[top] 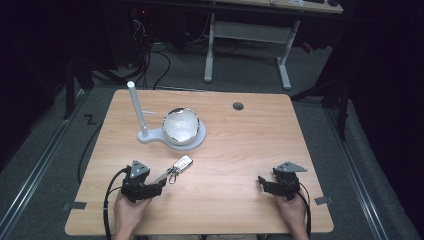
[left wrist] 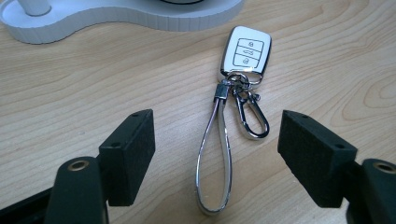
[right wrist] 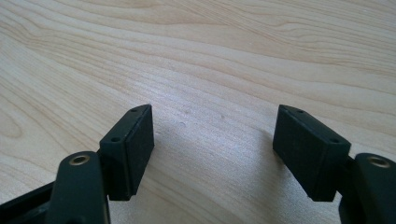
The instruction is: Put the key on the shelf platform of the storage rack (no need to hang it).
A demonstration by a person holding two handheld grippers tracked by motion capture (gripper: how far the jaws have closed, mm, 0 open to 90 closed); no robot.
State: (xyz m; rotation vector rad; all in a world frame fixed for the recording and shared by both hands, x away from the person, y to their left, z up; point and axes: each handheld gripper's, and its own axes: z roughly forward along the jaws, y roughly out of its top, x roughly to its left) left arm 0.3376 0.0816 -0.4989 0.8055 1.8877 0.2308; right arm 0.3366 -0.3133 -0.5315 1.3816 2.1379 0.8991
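On the table (top: 240, 150), near its front left, my left claw (top: 161, 184) rests low with its jaws spread wide and nothing between the pads but a loop. In the left gripper view the claw (left wrist: 217, 140) straddles the strap (left wrist: 215, 154) of the key fob (left wrist: 246, 51): the strap lies flat on the wood, running from between my pads away to the fob. Neither pad touches it. A metal clip (left wrist: 252, 114) hangs from the same ring as the strap and lies just beside it, on the side of one jaw. The fob lies face up, buttons showing, beyond the jaw tips.

Just past the fob stands a white stand (left wrist: 116, 16), its base edge near the fob but apart from it. In the high view the fob (top: 182, 162) lies between my left claw and that stand (top: 150, 136). The stand carries an upright white post (top: 136, 107) at its left end and a bowl (top: 180, 125) on its round right end. The bowl is shiny with a pale inside; I cannot tell whether anything lies in it. Nothing stands between my left claw and the strap.

My right claw (top: 266, 182) rests at the front right, well apart from the fob, jaws also spread. In the right gripper view the claw (right wrist: 214, 140) has bare wood between its pads.

A dark round hole (top: 238, 106) sits near the far edge.
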